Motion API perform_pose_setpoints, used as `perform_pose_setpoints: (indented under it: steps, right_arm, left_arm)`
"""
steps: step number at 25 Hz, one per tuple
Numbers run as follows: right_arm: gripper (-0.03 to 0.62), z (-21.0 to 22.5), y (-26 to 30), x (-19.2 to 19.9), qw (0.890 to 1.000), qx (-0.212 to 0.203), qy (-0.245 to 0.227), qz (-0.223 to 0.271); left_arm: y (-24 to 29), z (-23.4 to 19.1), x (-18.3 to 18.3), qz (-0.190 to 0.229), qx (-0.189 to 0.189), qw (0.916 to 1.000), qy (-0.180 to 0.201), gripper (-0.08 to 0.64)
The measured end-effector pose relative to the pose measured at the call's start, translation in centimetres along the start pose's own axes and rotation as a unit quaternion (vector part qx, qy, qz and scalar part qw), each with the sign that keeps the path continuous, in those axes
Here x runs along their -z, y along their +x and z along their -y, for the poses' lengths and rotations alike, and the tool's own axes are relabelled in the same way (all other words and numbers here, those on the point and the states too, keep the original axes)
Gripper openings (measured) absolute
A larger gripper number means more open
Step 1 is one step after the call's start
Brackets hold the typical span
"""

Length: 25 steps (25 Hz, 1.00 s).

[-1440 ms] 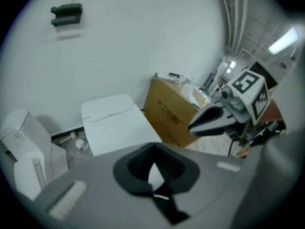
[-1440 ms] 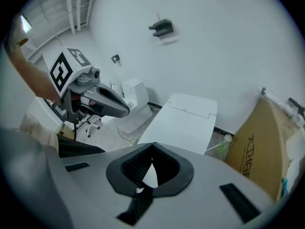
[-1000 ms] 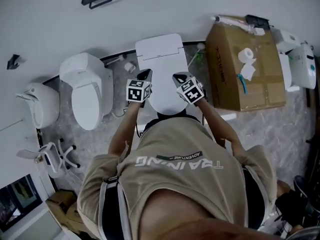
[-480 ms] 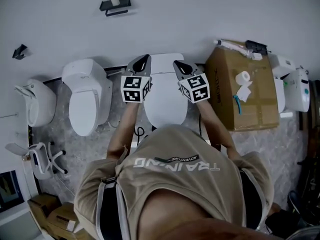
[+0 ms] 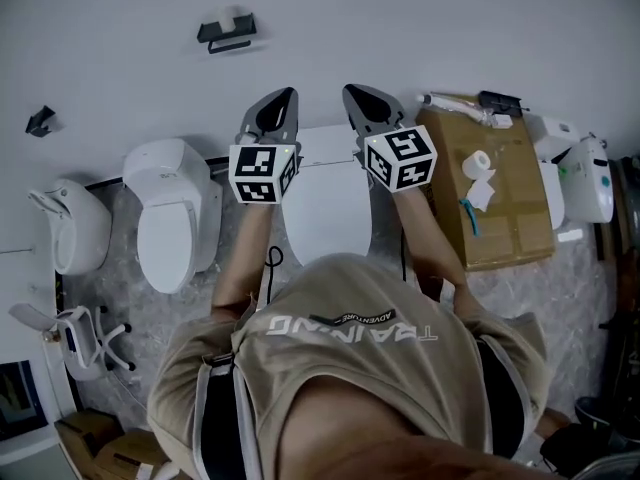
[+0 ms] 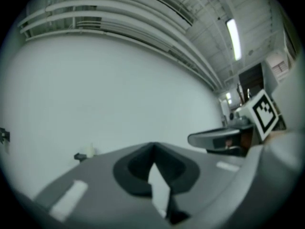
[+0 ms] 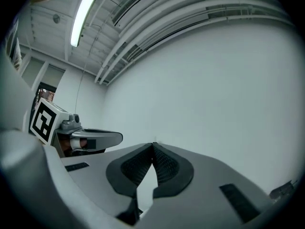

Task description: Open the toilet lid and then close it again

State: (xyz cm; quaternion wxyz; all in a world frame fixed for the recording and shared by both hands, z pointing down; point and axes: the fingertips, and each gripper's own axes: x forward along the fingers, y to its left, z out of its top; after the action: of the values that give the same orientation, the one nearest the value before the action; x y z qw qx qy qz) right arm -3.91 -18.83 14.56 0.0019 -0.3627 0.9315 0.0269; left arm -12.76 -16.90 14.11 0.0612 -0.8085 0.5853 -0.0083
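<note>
Head view: person stands facing the middle toilet, which backs against the wall. Toilet lid is a white oval; it looks to be lying down flat, though arms and torso cover its lower edge, so not certain.

Left gripper: held up, tips aimed at the wall above the left side of the tank. Its own view shows the two jaws brought together, tips touching, only a thin sliver of wall visible lower down between the pads. Nothing held.

Right gripper: same posture, level with the left one and just beside it, over the right side of the tank. Jaws likewise pressed tip to tip, ribbed pads visible, nothing between them.

Neither gripper touches the lid; both sit well above it in the picture.

Surroundings: second toilet to the left, lid down. Cardboard box just right of the middle toilet, paper roll on top.
</note>
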Motion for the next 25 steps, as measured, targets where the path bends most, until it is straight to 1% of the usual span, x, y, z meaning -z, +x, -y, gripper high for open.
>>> perform_pose_setpoints:
  steps: [3, 8, 14, 18, 25]
  right_arm:
    - [0.014, 0.7, -0.3, -1.2, 1.000, 0.013, 0.006, 0.017]
    - [0.014, 1.3, -0.8, -1.4, 0.999, 0.024, 0.024, 0.020]
    - [0.014, 1.8, -0.8, -0.5, 0.999, 0.033, 0.016, 0.005]
    - [0.014, 2.1, -0.3, -0.2, 0.999, 0.036, 0.005, -0.002]
    - [0.012, 3.1, 0.7, -1.2, 0.999, 0.039, -0.005, 0.007]
  left_arm:
    - [0.3, 0.1, -1.8, 0.019, 0.008, 0.9998, -0.004, 0.003]
    - [1.3, -0.8, -2.0, 0.011, 0.007, 0.9998, 0.014, 0.003]
    - [1.7, -0.5, -1.2, 0.009, 0.014, 0.9998, 0.008, 0.003]
    - [1.9, -0.2, -1.4, 0.018, 0.024, 0.9994, -0.015, 0.003]
    - [3.2, -0.4, -1.8, 0.028, 0.030, 0.9991, -0.010, 0.003]
